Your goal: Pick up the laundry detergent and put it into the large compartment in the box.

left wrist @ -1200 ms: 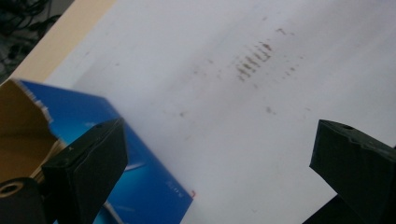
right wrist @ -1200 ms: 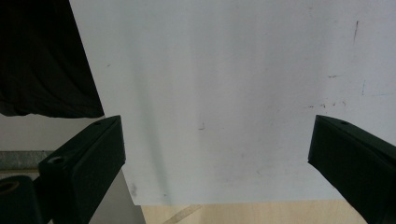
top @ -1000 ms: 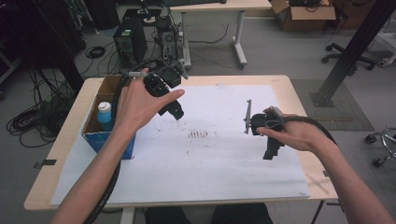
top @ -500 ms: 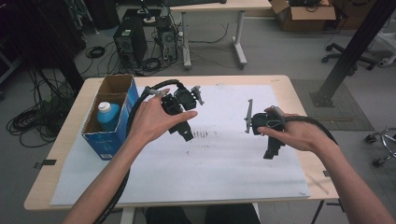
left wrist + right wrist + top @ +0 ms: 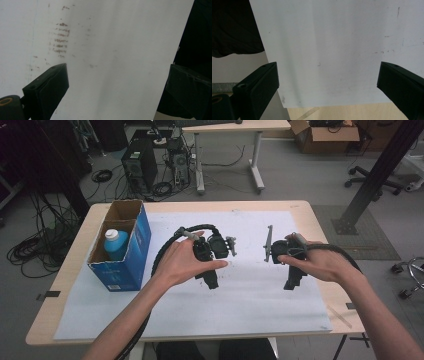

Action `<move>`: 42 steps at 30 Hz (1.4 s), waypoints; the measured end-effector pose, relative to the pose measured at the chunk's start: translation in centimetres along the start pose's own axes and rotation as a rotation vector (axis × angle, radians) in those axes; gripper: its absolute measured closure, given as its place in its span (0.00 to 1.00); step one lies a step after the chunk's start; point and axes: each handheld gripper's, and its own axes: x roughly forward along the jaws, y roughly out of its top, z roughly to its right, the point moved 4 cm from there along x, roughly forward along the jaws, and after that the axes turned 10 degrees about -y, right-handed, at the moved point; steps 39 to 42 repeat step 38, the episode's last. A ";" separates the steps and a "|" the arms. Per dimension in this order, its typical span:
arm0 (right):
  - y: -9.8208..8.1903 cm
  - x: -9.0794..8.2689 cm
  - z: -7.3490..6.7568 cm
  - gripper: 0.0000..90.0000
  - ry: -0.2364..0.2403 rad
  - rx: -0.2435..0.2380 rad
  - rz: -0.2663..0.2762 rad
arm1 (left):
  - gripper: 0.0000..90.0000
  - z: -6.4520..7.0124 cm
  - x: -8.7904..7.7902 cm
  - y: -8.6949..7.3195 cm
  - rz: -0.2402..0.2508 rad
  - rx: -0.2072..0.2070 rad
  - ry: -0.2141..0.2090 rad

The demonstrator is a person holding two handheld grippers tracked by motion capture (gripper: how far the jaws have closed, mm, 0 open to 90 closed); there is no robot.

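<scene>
My left gripper [image 5: 210, 281] is held in the person's left hand over the middle of the white paper sheet [image 5: 240, 310], jaws pointing toward the person. In the left gripper view, the left gripper [image 5: 117, 72] is open, with only paper and brown smudges [image 5: 60, 37] in sight between the jaws. My right gripper [image 5: 292, 281] is held in the right hand over the right part of the sheet. In the right gripper view, the right gripper [image 5: 327, 68] is open above the paper's near edge, with nothing between its jaws.
A blue cardboard box [image 5: 127, 262] stands open at the table's left, holding a blue bottle [image 5: 116, 244] with a white cap. The wooden table [image 5: 320, 220] shows around the sheet. Thick black cables trail from both grippers. Computers and another desk stand beyond the table.
The left hand has carried its gripper from above the blue box rightward and nearer, to the middle of the sheet. The right hand and its gripper have stayed in place.
</scene>
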 end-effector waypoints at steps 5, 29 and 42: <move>0.1 0.1 -0.1 0.04 0.000 0.001 -0.002 | 0.05 0.2 0.9 0.1 -0.007 0.011 -0.006; 0.1 0.0 -0.1 0.04 0.016 0.012 -0.002 | 0.05 -0.5 0.7 -1.3 -0.022 -0.016 -0.010; 0.1 0.0 -0.2 0.04 0.012 0.011 0.003 | 0.05 -0.3 0.1 -1.3 -0.011 -0.012 -0.003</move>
